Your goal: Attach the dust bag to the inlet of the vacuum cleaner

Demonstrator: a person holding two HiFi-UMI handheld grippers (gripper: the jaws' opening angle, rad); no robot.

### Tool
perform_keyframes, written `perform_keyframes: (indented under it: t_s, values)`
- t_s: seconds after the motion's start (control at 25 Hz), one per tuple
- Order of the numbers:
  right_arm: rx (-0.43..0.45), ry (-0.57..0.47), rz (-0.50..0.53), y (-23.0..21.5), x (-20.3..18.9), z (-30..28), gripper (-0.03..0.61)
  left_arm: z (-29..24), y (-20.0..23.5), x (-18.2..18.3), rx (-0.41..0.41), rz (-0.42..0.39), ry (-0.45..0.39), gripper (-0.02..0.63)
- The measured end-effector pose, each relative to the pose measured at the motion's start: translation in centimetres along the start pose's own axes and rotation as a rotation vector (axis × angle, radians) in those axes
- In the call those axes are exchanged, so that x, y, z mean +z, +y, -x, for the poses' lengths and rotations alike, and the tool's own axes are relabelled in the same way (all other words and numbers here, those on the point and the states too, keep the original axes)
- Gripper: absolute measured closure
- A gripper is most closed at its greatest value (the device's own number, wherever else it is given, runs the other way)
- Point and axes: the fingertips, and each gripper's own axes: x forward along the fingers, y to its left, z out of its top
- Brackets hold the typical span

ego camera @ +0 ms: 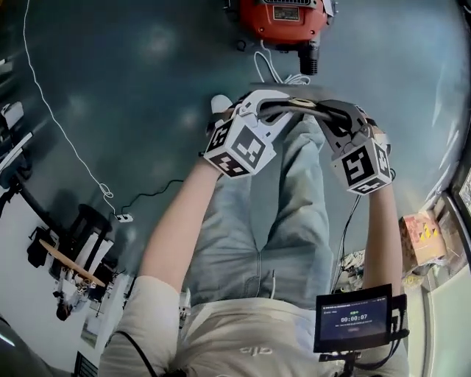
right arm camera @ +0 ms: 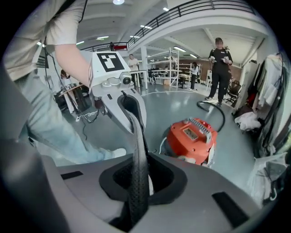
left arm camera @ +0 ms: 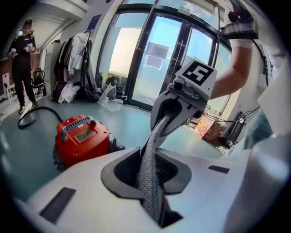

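Note:
The red vacuum cleaner (ego camera: 282, 18) stands on the grey floor ahead of my feet; it also shows in the left gripper view (left arm camera: 82, 139) and the right gripper view (right arm camera: 191, 139). I hold both grippers above my legs, pointing at each other, with their tips close together. The left gripper (ego camera: 283, 105) is shut with nothing between its pads (left arm camera: 154, 145). The right gripper (ego camera: 324, 110) is also shut and empty (right arm camera: 136, 154). No dust bag shows in any view.
A white cable (ego camera: 66, 140) runs across the floor to a power strip (ego camera: 124, 218). A black hose (right arm camera: 213, 109) lies behind the vacuum. A person (right arm camera: 220, 68) stands further back. Coats (left arm camera: 77, 59) hang beside glass doors (left arm camera: 154, 59). A box (ego camera: 419, 235) sits at my right.

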Motion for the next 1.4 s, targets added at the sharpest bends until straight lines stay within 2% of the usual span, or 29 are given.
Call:
perform_keyframes:
  t_s: [0.12,0.2,0.36,0.52,0.64,0.76,0.84,0.96,1.04,1.28,1.4]
  values:
    - [-0.045,0.023,-0.015,-0.4,-5.5,-5.1,0.545,-5.8,0.9,-4.7,0.030,-0.010,0.001,0.571]
    - [-0.097,0.029,0.001,-0.8,-8.0,-6.9,0.543,-8.3,1.3,-6.3,0.073,-0.049,-0.016,0.571]
    - [-0.215,0.021,0.050,-3.2,-9.9,-8.1,0.543,-11.0,2.9,-6.2,0.214,-0.157,-0.066,0.571]
    - [-0.223,0.044,0.056,-4.9,-11.7,-9.8,0.543,-13.3,4.1,-6.9,0.282,-0.193,-0.053,0.571]
    - [-0.203,0.039,0.061,-6.0,-11.5,-10.5,0.541,-13.7,5.3,-6.9,0.287,-0.190,-0.072,0.567]
    - [-0.170,0.019,0.069,-7.0,-9.3,-10.7,0.541,-12.1,6.5,-6.2,0.274,-0.188,-0.075,0.568]
    - [-0.149,0.014,0.080,-6.9,-8.4,-10.7,0.541,-11.1,6.6,-6.1,0.271,-0.215,-0.034,0.568]
    - [-0.149,0.025,0.149,-5.9,-8.0,-10.8,0.541,-10.2,6.1,-6.6,0.275,-0.248,0.034,0.569]
    - [-0.149,0.034,0.168,-5.5,-8.1,-11.0,0.541,-10.1,5.9,-7.0,0.275,-0.272,0.045,0.569]
    - [-0.126,0.058,0.115,-5.2,-7.9,-12.7,0.541,-9.9,6.6,-8.1,0.234,-0.308,-0.036,0.569]
    - [-0.096,0.056,0.052,-4.7,-8.7,-12.2,0.541,-10.0,6.1,-7.8,0.200,-0.302,-0.002,0.569]
